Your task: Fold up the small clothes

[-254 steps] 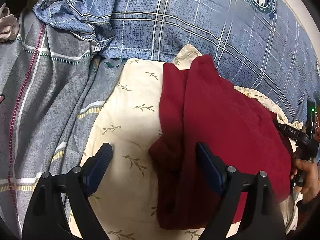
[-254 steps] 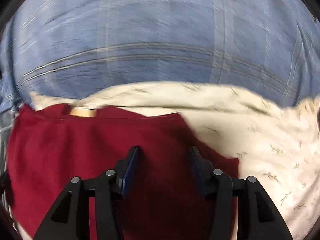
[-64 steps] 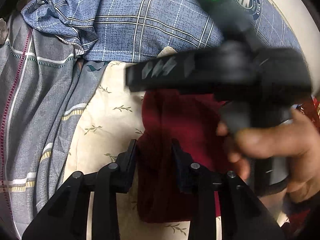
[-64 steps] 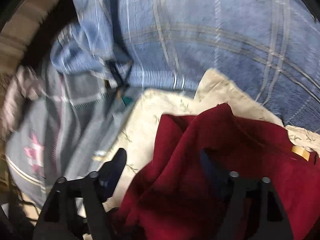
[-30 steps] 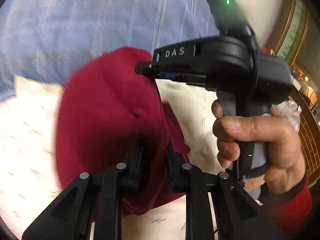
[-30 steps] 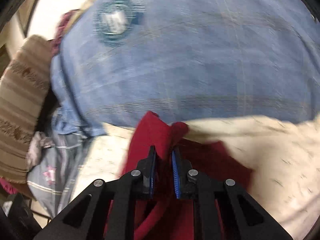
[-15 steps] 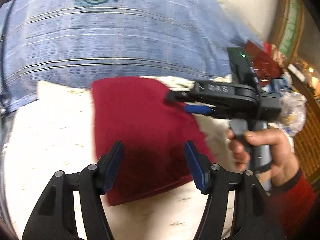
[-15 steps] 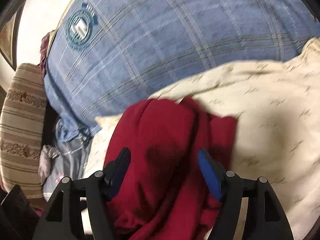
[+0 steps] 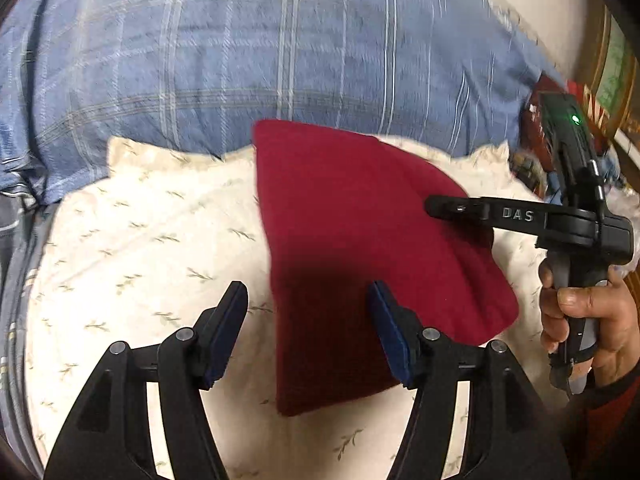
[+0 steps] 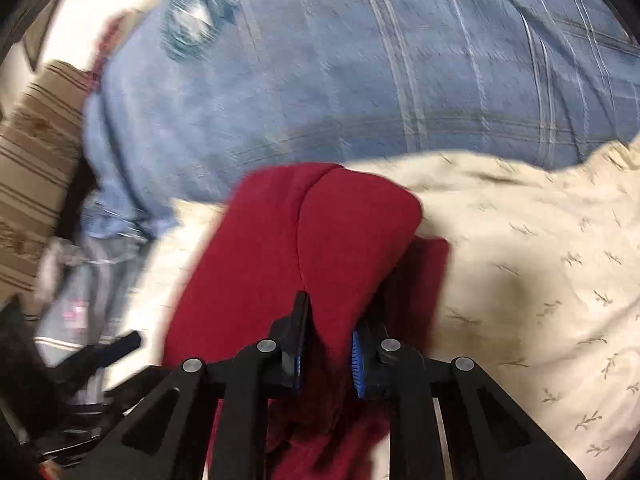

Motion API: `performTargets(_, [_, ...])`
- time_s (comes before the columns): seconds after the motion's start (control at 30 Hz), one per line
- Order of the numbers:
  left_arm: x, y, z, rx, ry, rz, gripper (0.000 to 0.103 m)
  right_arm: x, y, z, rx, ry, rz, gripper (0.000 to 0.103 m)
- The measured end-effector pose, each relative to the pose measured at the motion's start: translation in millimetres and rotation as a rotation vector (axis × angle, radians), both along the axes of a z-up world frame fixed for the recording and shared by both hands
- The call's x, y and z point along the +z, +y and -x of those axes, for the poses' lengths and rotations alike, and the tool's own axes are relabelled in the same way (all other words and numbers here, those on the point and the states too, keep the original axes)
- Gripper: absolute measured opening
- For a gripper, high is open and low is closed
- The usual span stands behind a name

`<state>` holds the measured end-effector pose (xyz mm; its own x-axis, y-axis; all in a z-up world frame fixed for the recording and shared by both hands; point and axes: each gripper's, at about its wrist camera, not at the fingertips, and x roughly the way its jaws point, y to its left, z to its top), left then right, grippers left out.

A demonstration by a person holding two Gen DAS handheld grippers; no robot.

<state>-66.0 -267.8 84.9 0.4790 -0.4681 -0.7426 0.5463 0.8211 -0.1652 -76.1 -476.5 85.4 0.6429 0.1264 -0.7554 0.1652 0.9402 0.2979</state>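
A dark red garment [image 9: 360,248] lies folded on a cream leaf-print cloth [image 9: 140,240]. My left gripper [image 9: 308,300] is open just above the garment's near left edge, holding nothing. In the left wrist view my right gripper [image 9: 432,206] reaches in from the right onto the garment's right side. In the right wrist view the right gripper [image 10: 326,330] is shut on a raised fold of the red garment [image 10: 320,240], with cloth pinched between the blue pads.
A blue plaid pillow [image 9: 280,60] lies behind the cream cloth [image 10: 540,260]. A grey striped blanket [image 9: 16,240] is at the left edge. A brown striped cushion [image 10: 32,152] stands at the far left of the right wrist view.
The left gripper let go of the garment and stays open. The right gripper, open half a second ago, has closed on a fold of the garment.
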Motion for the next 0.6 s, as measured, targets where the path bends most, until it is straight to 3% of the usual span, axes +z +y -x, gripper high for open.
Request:
performTargets(0.07, [-9,-5,-3,0.01,0.012,-0.033,0.062,2,-3,7,-0.029,-0.006,-0.004,0.048])
performTargets(0.17, [-11,-4,-3,0.012,-0.007,-0.042,0.064,27,1,32,-0.049,-0.078,0.071,0.048])
performTargets(0.23, [-12,-4,-4,0.016,-0.006,-0.043,0.067,44,14,49,0.011,-0.13,0.083,0.048])
performTargets(0.33, [-15,-3,-4,0.025,0.002,-0.037,0.068,46,44,55,0.143,-0.135,0.075,0.043])
performTargets(0.37, [-14,-3,-3,0.029,0.0,-0.036,0.068,39,53,54,0.164,-0.112,0.092,0.033])
performTargets(0.47, [-15,-2,-2,0.036,0.009,-0.03,0.074,4,56,52,0.127,-0.003,0.184,0.017])
performTargets(0.53, [-17,-1,-1,0.031,0.013,-0.038,0.075,-13,50,58,0.118,0.01,0.142,0.017])
performTargets(0.6, [-18,-3,3,0.032,-0.001,-0.047,0.075,-10,49,64,0.11,-0.006,0.145,0.016])
